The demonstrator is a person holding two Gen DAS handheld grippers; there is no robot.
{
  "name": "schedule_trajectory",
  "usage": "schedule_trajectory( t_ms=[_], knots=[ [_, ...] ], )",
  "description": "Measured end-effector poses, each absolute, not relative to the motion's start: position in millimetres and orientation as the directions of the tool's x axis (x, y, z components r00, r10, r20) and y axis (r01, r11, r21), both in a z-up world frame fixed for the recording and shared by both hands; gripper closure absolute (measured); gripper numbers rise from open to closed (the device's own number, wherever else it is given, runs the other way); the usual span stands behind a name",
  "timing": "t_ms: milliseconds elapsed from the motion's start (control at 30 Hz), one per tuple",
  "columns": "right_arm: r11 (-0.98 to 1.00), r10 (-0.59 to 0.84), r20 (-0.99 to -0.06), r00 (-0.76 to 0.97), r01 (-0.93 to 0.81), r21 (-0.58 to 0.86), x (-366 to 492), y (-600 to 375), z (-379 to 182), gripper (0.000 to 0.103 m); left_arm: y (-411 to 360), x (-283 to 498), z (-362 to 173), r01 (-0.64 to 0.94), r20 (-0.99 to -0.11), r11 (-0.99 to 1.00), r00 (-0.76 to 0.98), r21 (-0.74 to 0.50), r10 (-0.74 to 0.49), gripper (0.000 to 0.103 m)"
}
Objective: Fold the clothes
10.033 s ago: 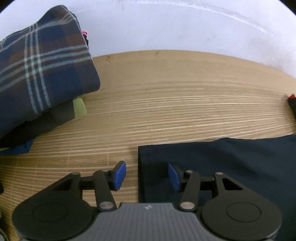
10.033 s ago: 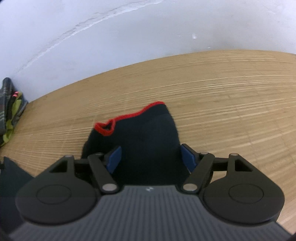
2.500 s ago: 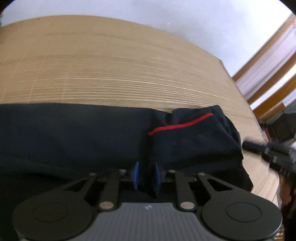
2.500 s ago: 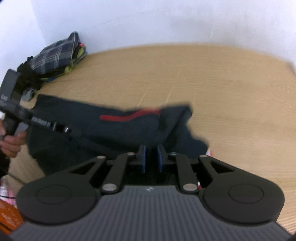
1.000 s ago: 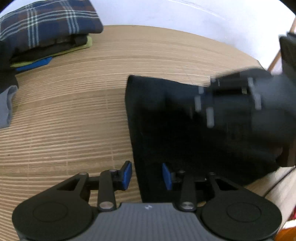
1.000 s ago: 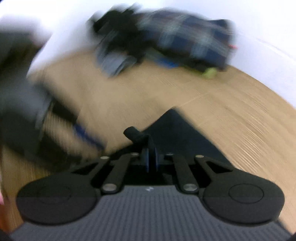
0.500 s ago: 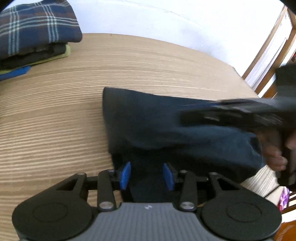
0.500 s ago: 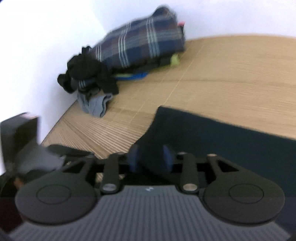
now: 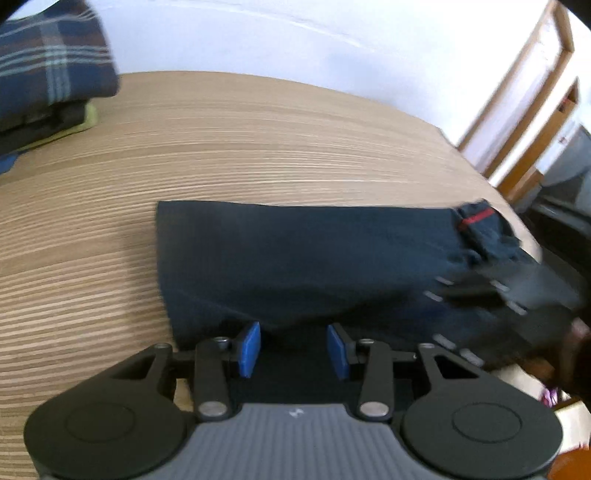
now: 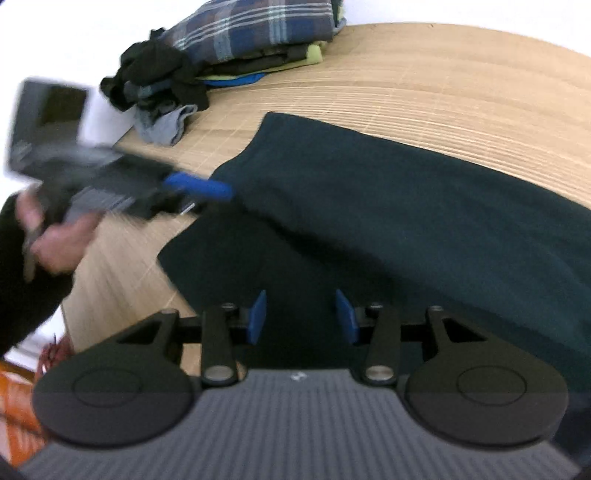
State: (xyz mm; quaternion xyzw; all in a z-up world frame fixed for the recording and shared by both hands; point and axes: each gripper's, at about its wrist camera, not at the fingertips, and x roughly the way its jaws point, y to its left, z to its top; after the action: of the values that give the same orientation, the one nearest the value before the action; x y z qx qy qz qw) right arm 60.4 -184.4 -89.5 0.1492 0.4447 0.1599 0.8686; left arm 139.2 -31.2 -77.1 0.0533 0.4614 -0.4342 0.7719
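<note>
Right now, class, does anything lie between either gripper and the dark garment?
Nothing visible does. The left gripper and right gripper both hover open directly over the garment, pads clear of it.

White wall (image 9: 295, 40) behind light wood-grain table (image 9: 258, 140); wooden door frame (image 9: 517, 110) at right.

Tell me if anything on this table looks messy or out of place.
The folded dark navy garment lies mostly flat, but its red-trimmed end is bunched. Beside the neat plaid-topped stack, black and grey clothes sit in a crumpled heap.
</note>
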Motion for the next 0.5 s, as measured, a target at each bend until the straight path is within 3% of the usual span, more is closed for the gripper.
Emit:
schedule_trajectory(
  t_ms=[300, 400, 500],
  knots=[
    [0.802, 0.439, -0.613, 0.656, 0.020, 0.596, 88, -210, -92, 0.057, -56, 138, -95, 0.741, -0.755, 0.593, 0.181, -0.317, -0.630, 0.058],
    [0.824, 0.424, -0.631, 0.650, 0.013, 0.567, 92, -208, -94, 0.058, -51, 156, -97, 0.704, -0.742, 0.632, 0.225, -0.324, -0.631, 0.060],
    [0.908, 0.376, -0.692, 0.616, -0.096, 0.408, 91, -192, -90, 0.059, -45, 179, -96, 0.661, -0.722, 0.657, 0.247, -0.362, -0.647, 0.060]
  ],
)
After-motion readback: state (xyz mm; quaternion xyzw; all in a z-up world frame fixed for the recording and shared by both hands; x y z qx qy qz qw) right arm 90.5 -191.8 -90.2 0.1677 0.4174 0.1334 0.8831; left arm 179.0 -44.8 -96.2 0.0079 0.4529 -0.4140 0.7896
